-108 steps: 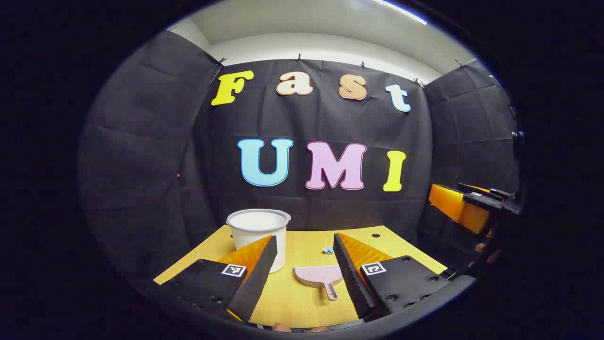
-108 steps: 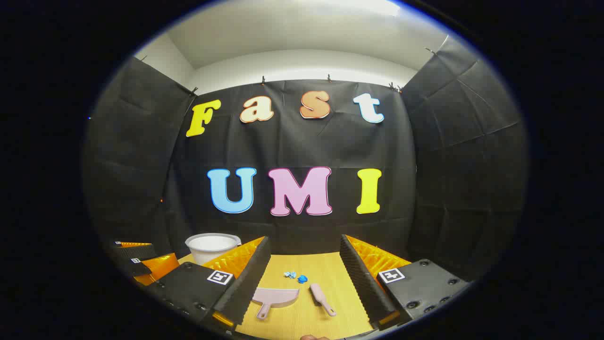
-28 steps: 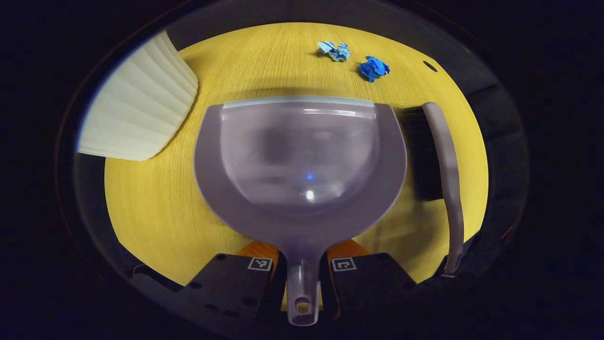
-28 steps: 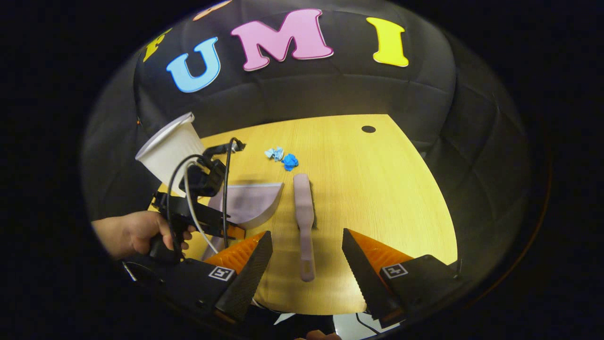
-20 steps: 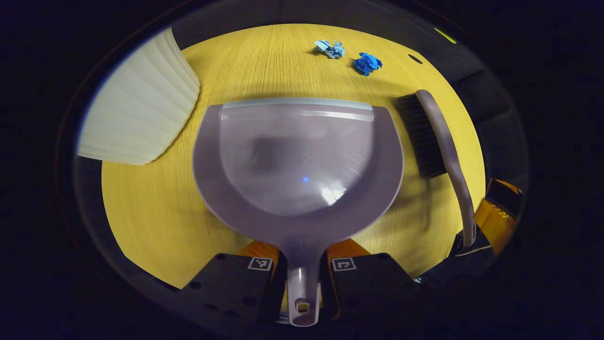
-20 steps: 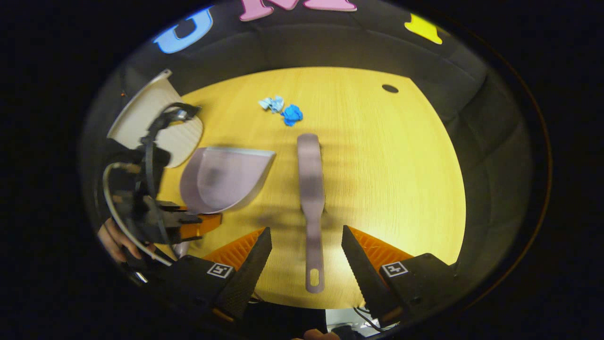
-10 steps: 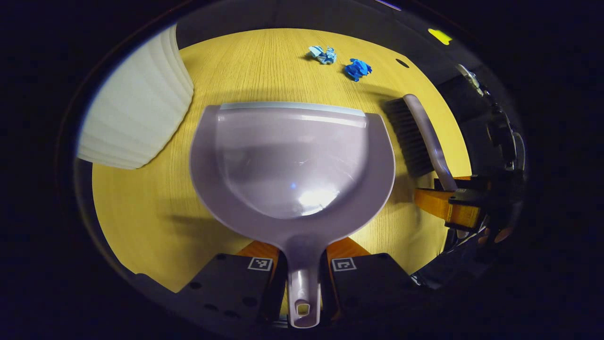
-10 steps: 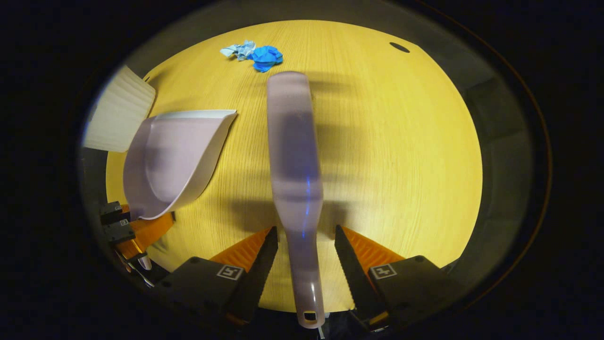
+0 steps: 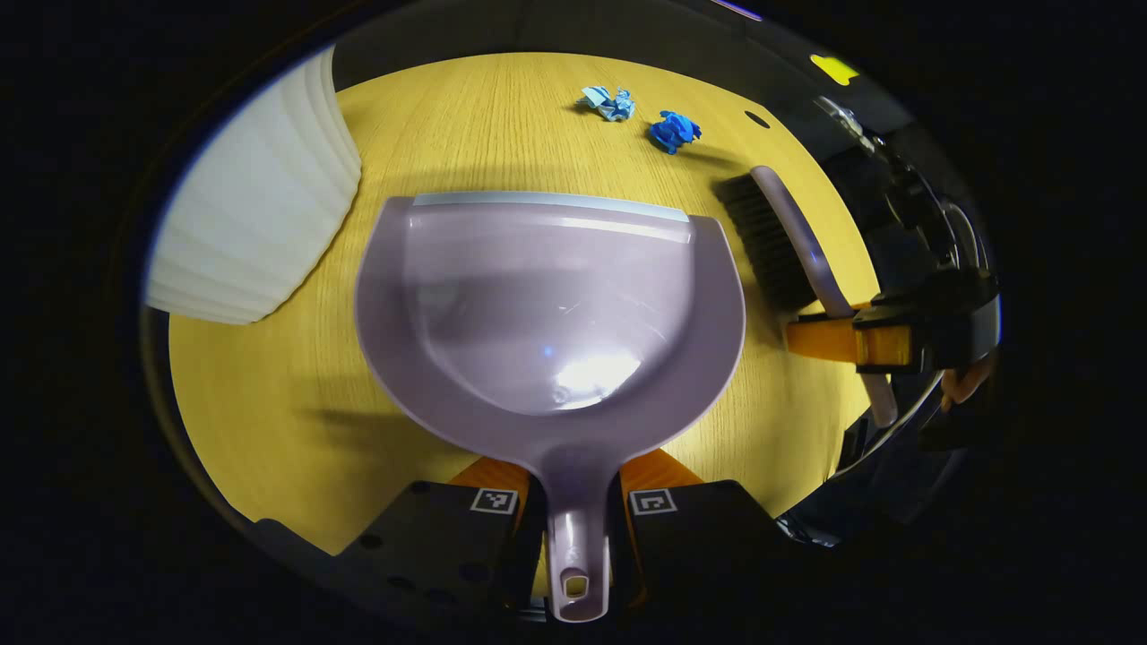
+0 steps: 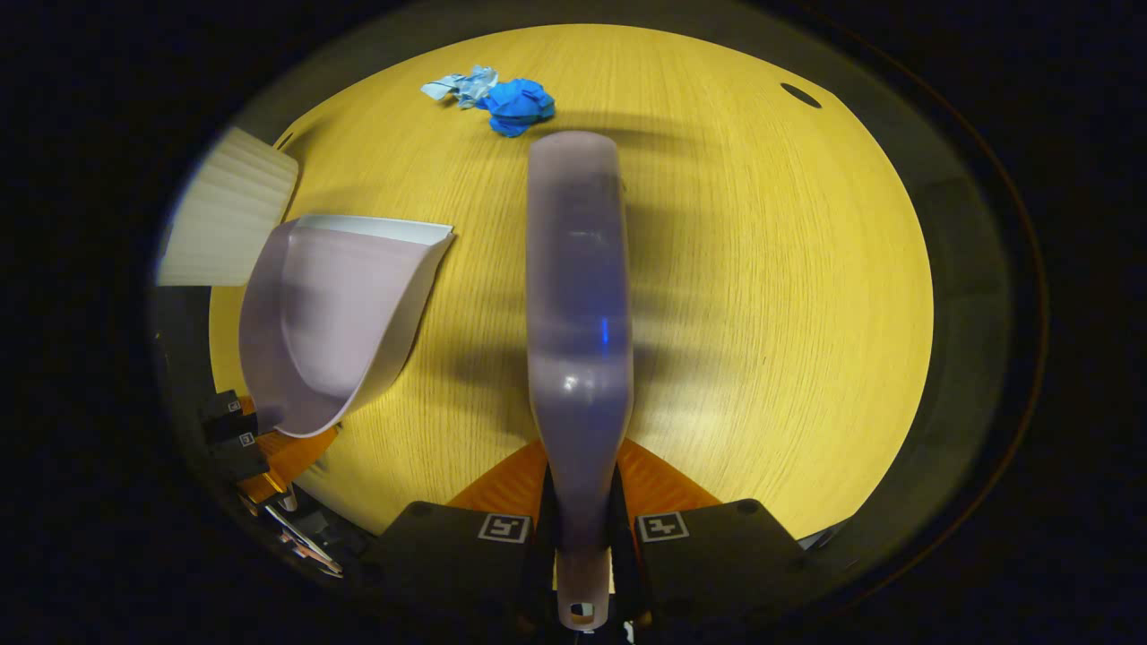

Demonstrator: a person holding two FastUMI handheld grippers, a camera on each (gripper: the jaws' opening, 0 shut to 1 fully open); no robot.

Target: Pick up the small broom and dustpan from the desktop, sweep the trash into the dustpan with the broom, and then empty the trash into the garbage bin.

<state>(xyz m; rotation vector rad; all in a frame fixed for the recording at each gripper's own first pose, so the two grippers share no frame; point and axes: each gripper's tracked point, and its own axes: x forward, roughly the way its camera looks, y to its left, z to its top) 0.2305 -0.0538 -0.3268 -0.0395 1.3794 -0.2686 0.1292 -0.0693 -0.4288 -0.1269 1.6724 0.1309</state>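
Observation:
In the left gripper view, my left gripper is shut on the handle of the pale mauve dustpan, whose pan faces away over the yellow desktop. In the right gripper view, my right gripper is shut on the handle of the small mauve broom, seen from its back. Two crumpled blue paper scraps lie just beyond the broom's tip. From the left gripper view the broom shows dark bristles to the right of the dustpan, and the scraps lie farther off. The dustpan sits left of the broom.
A white ribbed garbage bin stands at the left, close to the dustpan, and appears again as the bin in the right gripper view. A small dark hole marks the desktop at the far right. Bare wood lies right of the broom.
My right gripper has closed onto the broom's handle, where half a second ago its fingers stood apart around it. The left gripper keeps its hold on the dustpan, barely shifted.

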